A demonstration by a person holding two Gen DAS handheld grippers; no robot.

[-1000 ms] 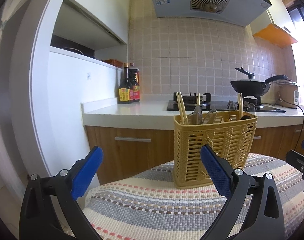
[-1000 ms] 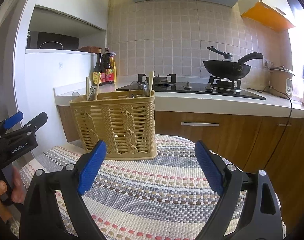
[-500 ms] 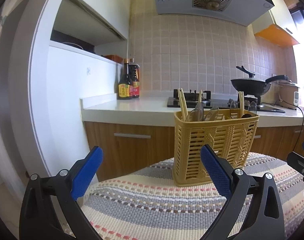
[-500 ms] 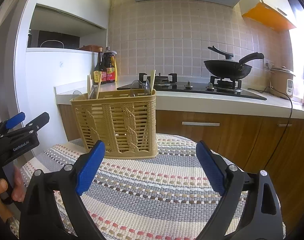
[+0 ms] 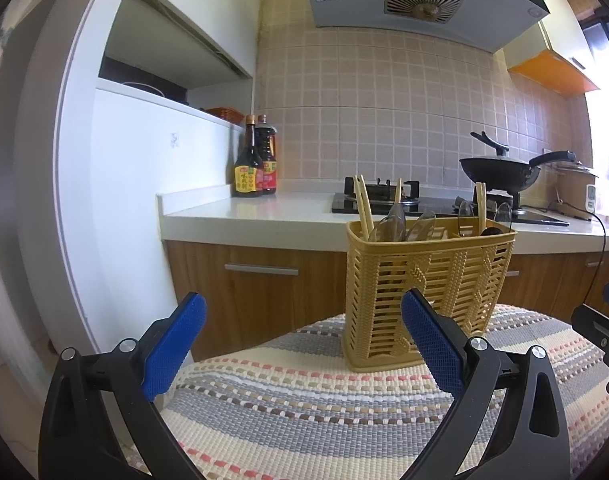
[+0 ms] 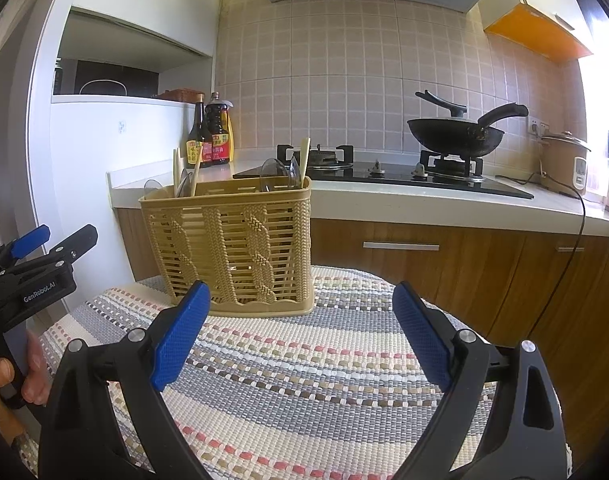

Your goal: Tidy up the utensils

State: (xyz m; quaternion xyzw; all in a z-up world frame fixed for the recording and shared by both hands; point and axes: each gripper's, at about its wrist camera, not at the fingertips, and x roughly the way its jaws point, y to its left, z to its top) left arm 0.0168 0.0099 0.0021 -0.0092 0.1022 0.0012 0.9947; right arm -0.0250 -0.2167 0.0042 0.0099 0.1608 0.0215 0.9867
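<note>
Standing on striped woven mat (image 6: pixel 304 380), yellow utensil basket (image 6: pixel 232 248), kitchen counter (image 6: pixel 424 196) behind, both grippers (image 5: pixel 302 340) (image 6: pixel 300 328) apart, empty.

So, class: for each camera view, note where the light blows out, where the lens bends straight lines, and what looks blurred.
Left wrist view: the window at the right edge is blown out, the white wall edge bows into a curve, and the corners go black. Right wrist view: the same glare at the right edge, the counter edge curves, and the hand at lower left is soft.
</note>
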